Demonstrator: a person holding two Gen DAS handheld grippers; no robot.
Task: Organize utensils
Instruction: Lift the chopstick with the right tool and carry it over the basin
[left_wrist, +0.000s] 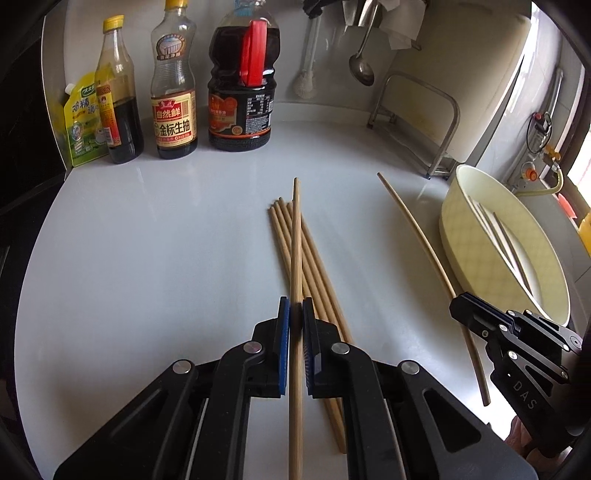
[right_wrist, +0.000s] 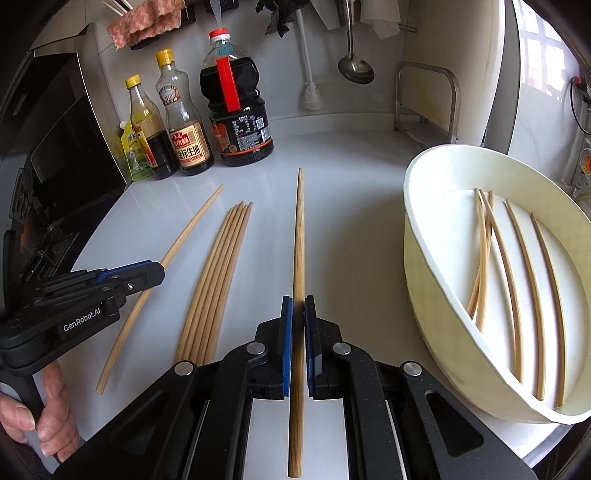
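Left jaws: clamped on a chopstick, level above the bundle.
Right jaws: gripping another chopstick, pointing forward over the table, beside the tray.

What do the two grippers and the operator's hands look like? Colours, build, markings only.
Both are matte black linkage frames with round silver pivot pins and blue ribbed finger pads. The left gripper carries white "GenRobot.AI" lettering on its side; the right gripper reads "DAS". A bare left hand wraps the black handle; no sleeve or cables visible.
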